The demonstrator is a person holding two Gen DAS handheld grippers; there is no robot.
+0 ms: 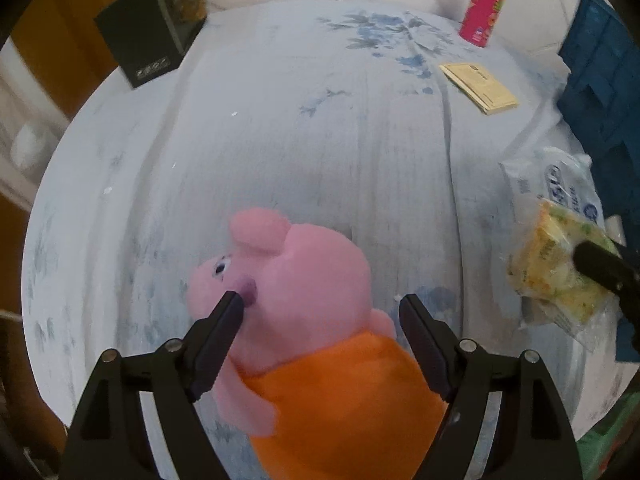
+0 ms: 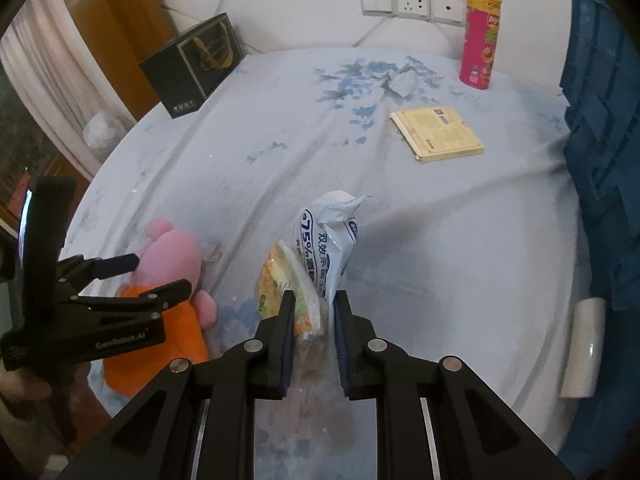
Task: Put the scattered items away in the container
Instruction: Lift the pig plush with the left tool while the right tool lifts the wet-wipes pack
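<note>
Black box: a dark carton point(image 2: 192, 66) stands at the far left edge of the bed, well apart from both grippers.
Bed: a pale sheet with blue flower print point(image 2: 280, 128) bears all the scattered items.
Pig plush: the pink toy in an orange dress point(image 1: 304, 320) lies near the front left of the bed, head away from the left wrist camera.
Left gripper: the left gripper point(image 1: 322, 308) has its jaws spread wide to either side of the plush; one finger looks to touch the snout, the other stands clear, so it grips nothing.
Yellow packet: a yellow-green printed packet in clear wrap point(image 2: 288, 292) sits mid-bed, touching the white pouch.
Wipes pouch: a white and blue pouch point(image 2: 332, 240) stands crumpled just behind the packet.
Right gripper: the right gripper point(image 2: 312, 300) has its jaws drawn close together on the yellow packet's clear wrap, and seems to have it pinched.
Booklet: a tan booklet point(image 2: 438, 134) lies flat farther back.
Chip can: a pink and yellow tube point(image 2: 480, 40) stands upright by the headboard.
White roll: a small white cylinder point(image 2: 582, 356) lies at the right edge.
Container: the blue crate point(image 2: 600, 140) stands along the right side; its inside is hidden.
Step in hand: likely gathering, with both grippers at items on the bed.
Next move: closing squarely on the soft plush body; carrying the packet right and over the crate wall.
</note>
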